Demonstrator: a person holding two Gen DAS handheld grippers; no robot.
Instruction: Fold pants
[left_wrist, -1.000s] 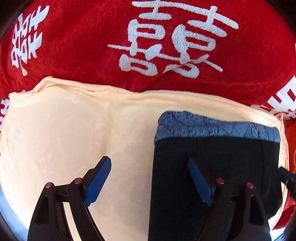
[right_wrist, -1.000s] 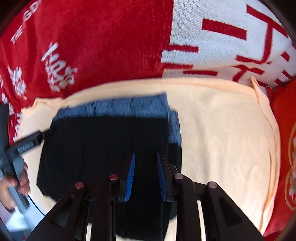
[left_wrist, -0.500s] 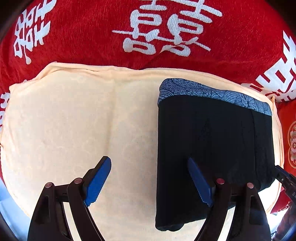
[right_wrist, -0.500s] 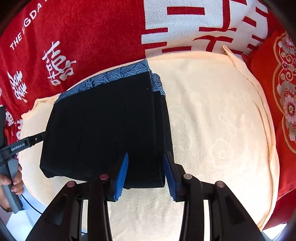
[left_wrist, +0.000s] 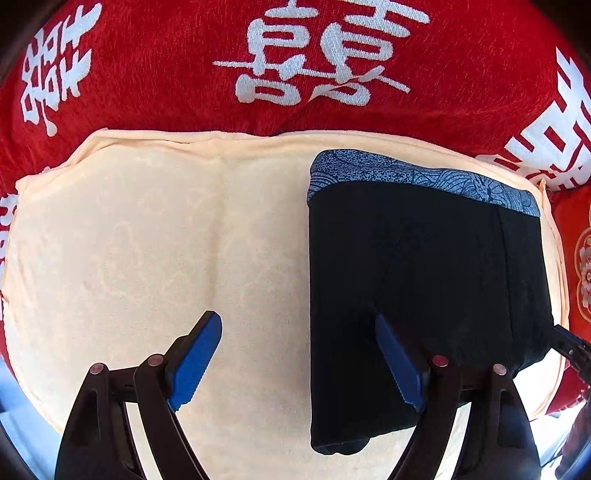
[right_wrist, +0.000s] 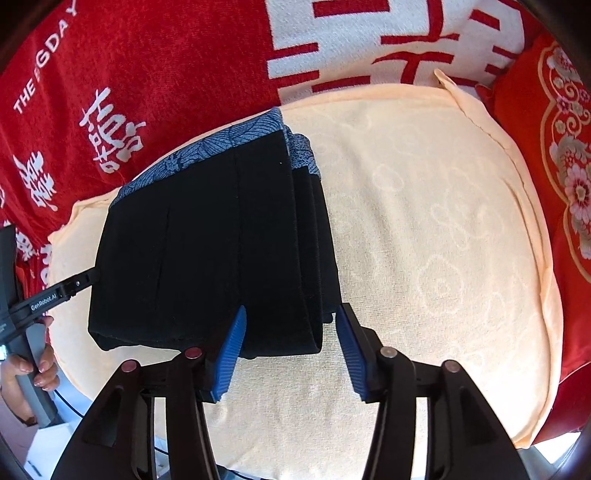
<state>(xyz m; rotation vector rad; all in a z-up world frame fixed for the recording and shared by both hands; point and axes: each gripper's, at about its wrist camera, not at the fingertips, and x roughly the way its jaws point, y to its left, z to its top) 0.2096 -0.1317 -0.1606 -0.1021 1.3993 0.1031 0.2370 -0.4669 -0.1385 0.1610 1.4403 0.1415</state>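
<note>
The black pants (left_wrist: 424, 280) lie folded into a compact block on the right part of a cream cushion (left_wrist: 147, 258), with the blue patterned waistband (left_wrist: 417, 179) along the far edge, close to where the cushion meets a red blanket (left_wrist: 166, 74) printed with white characters. From the right wrist camera the same pants (right_wrist: 207, 251) sit on the left half of the cushion (right_wrist: 443, 258), and their right side shows several stacked layers of fabric, with the waistband (right_wrist: 207, 147) at the far end. The left gripper (left_wrist: 295, 358) hangs with its jaws spread wide and nothing between them: the left blue pad (left_wrist: 195, 363) is over bare cushion, and the right pad (left_wrist: 397, 363) is over the near left part of the pants, though contact cannot be judged. The right gripper (right_wrist: 290, 354) is also open, less widely, and holds nothing; its two blue pads (right_wrist: 231, 356) straddle the near right corner of the folded block, just at its near edge. At the left edge of the right wrist view, the left gripper's black body reaches in to the left side of the pants, gripped by a hand (right_wrist: 33, 369). A red pillow (right_wrist: 561, 166) with a gold floral pattern sits at the far right, beside the cushion.
</note>
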